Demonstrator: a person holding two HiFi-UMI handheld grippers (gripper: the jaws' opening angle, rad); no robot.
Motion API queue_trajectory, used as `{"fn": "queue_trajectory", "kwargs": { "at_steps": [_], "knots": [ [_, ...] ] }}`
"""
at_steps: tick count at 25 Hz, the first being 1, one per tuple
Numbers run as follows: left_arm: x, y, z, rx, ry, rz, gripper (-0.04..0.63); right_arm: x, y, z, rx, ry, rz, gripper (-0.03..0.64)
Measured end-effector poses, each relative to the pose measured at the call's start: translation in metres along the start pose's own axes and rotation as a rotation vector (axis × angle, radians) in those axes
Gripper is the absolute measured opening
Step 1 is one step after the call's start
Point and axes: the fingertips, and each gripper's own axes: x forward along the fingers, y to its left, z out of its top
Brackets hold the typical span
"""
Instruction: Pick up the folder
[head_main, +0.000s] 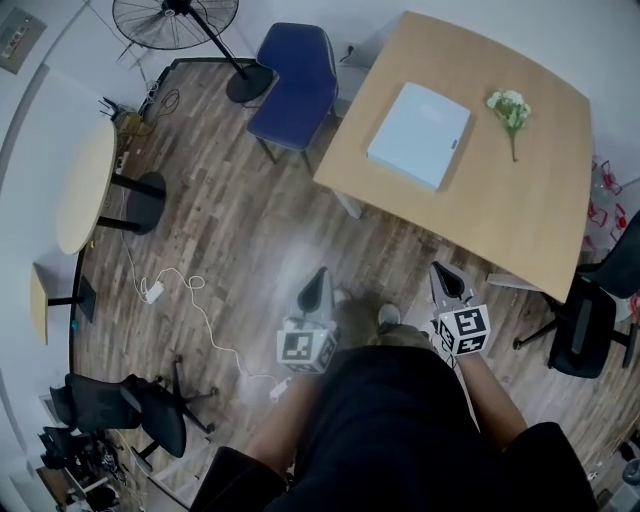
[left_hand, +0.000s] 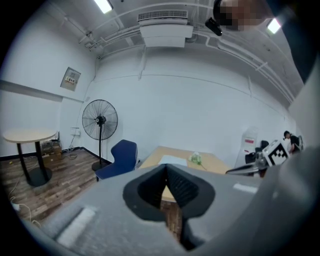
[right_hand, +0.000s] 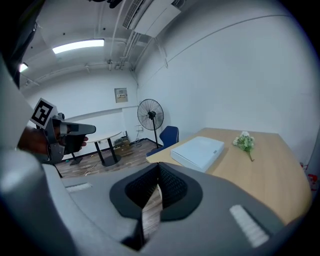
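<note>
Folder (head_main: 418, 134): one, pale blue, lying flat on the wooden table (head_main: 520, 230), well ahead of me and untouched.
Flower sprig (head_main: 511, 110): one, near the folder's right side.
Grippers: two, my left gripper (head_main: 319, 274) and right gripper (head_main: 441, 270), each with fingers pressed together on nothing, both short of the table.
Blue chair (head_main: 297, 85): one, at the table's left edge.
Risks, as I judge them: if I arrive with closed fingers, I would shove the flat folder along the top, perhaps into the sprig. If I pinch one edge only, it may sag or slip.

White flower sprig (head_main: 511, 110) flat on the wooden desk (head_main: 520, 220); blue chair (head_main: 295, 85) at its corner; standing fan (head_main: 176, 18) beyond; round table (head_main: 85, 185) left.
</note>
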Motion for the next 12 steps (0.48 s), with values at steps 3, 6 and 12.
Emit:
{"fn": "queue_trajectory", "kwargs": {
  "at_steps": [3,6,12],
  "knots": [
    [0.02,0.003,-0.001,0.0,0.002,-0.021,0.003,0.005,-0.009,0.001,0.006,0.007,-0.021,-0.002],
    [0.046,0.006,-0.002,-0.002,0.002,-0.06,0.003,0.012,-0.017,0.005,0.008,-0.001,-0.058,-0.002],
    [0.117,0.032,-0.006,0.026,0.03,-0.185,0.003,0.059,-0.038,0.01,0.017,0.035,-0.151,-0.002]
  ]
}}
